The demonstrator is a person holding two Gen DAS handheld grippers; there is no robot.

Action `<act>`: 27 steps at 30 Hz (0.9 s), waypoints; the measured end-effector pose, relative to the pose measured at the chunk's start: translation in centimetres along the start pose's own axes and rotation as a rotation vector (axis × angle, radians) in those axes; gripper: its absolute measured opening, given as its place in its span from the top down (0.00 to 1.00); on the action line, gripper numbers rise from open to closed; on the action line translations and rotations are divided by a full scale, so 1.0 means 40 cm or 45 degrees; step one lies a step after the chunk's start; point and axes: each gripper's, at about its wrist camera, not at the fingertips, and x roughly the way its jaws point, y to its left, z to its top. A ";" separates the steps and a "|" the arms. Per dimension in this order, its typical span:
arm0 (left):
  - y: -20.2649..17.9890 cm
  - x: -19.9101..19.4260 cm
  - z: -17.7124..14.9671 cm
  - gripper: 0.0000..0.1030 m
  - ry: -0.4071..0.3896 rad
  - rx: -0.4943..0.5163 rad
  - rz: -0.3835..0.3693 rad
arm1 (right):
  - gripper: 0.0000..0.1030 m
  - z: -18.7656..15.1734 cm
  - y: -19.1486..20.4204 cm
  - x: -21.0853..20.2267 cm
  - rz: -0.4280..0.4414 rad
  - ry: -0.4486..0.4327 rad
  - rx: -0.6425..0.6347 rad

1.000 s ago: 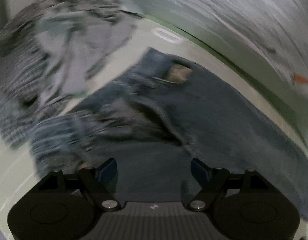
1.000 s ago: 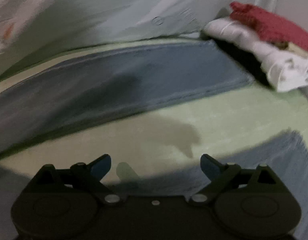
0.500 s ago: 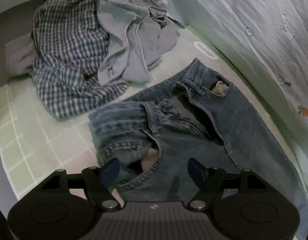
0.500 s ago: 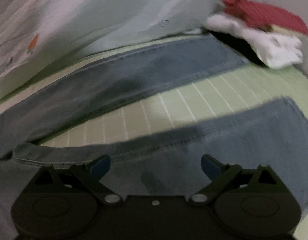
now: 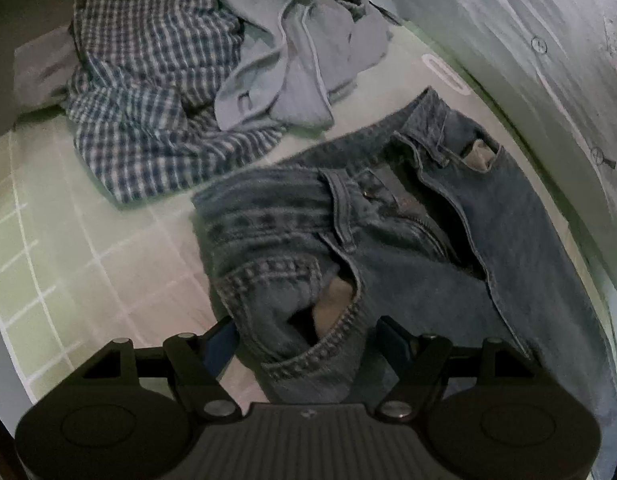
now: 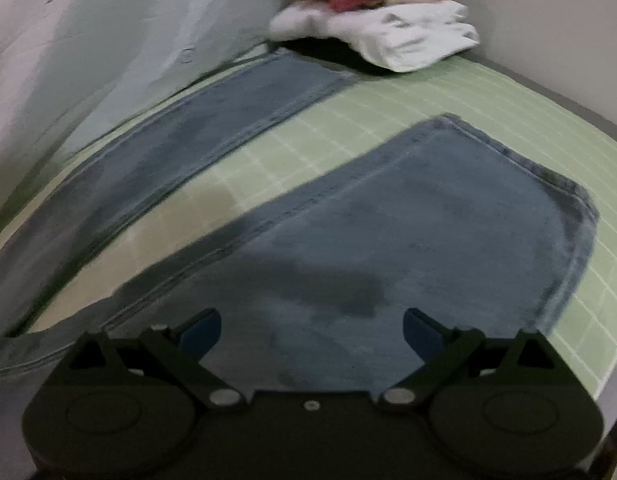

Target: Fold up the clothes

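a pair of blue jeans (image 5: 408, 248) is spread face up on the green grid-lined mat (image 5: 40, 216), the waistband and open fly seen in the left wrist view, the two legs running away in the right wrist view toward a stack of folded laundry (image 6: 384, 16). the near leg (image 6: 408, 236) lies flat with its hem well short of the mat's edge; the far leg (image 6: 212, 120) lies along the pale sheet (image 6: 108, 40).

the left gripper (image 5: 304, 344) is held with its jaws wide apart over the near hip pocket corner; denim lies between the pads but is not seen to be pinched. its jaws have just closed a little. the right gripper (image 6: 310, 330) hangs above the near leg, jaws apart, nothing held.

the denim is judged heavy, limp yet thick, and not slippery; double seams can be pinched firmly. a hold at the waistband corner and at the outer seam of the near leg is judged best. a checked shirt (image 5: 148, 92) and a grey garment (image 5: 292, 72) lie heaped beyond the waistband.
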 end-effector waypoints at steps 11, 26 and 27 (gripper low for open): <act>-0.010 0.015 -0.007 0.26 0.030 -0.017 0.015 | 0.04 -0.007 -0.122 -0.011 -0.064 -0.026 0.191; -0.006 0.010 -0.013 0.43 -0.003 -0.060 0.044 | 0.09 -0.031 -0.281 0.000 -0.004 -0.041 0.668; -0.005 0.010 -0.012 0.50 -0.007 -0.066 0.042 | 0.18 -0.030 -0.284 -0.002 -0.004 -0.046 0.685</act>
